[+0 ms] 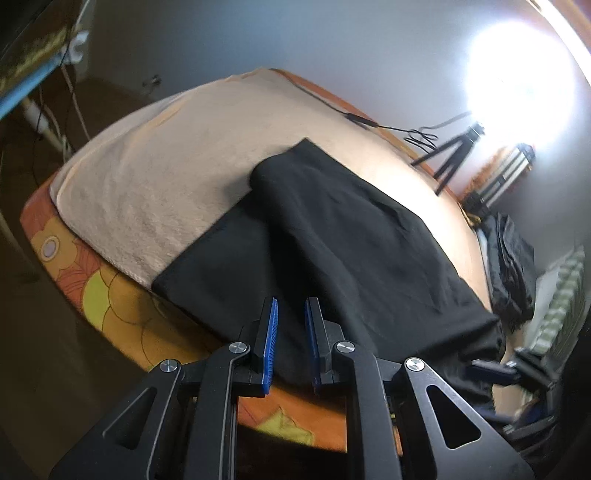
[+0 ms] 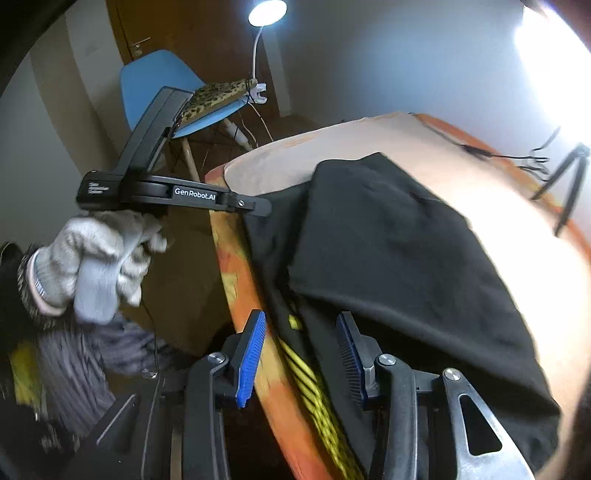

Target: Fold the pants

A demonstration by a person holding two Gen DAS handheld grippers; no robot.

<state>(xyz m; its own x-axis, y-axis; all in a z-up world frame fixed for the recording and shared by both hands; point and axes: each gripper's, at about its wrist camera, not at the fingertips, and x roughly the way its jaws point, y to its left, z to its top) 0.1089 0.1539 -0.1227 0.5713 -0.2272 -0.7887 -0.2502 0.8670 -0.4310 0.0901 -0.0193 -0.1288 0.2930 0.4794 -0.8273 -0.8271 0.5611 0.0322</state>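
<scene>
Black pants (image 1: 332, 236) lie partly folded on a beige towel (image 1: 177, 158) over an orange flowered mattress. One layer is folded over the other. My left gripper (image 1: 291, 310) is open with a narrow gap, hovering over the pants' near edge and holding nothing. In the right wrist view the pants (image 2: 399, 251) reach the mattress edge. My right gripper (image 2: 303, 325) is open wide, with the pants' edge between its blue pads (image 2: 251, 354). The left gripper (image 2: 258, 206) shows there from the side, at the far corner of the pants, held by a gloved hand (image 2: 96, 254).
The mattress edge (image 1: 110, 306) drops to a brown floor. A blue chair (image 2: 166, 92) with a clip lamp (image 2: 266, 11) stands beyond the bed. A small tripod (image 1: 450, 158) and a cable (image 1: 362, 120) sit at the far side. Dark clothes (image 1: 513, 266) lie to the right.
</scene>
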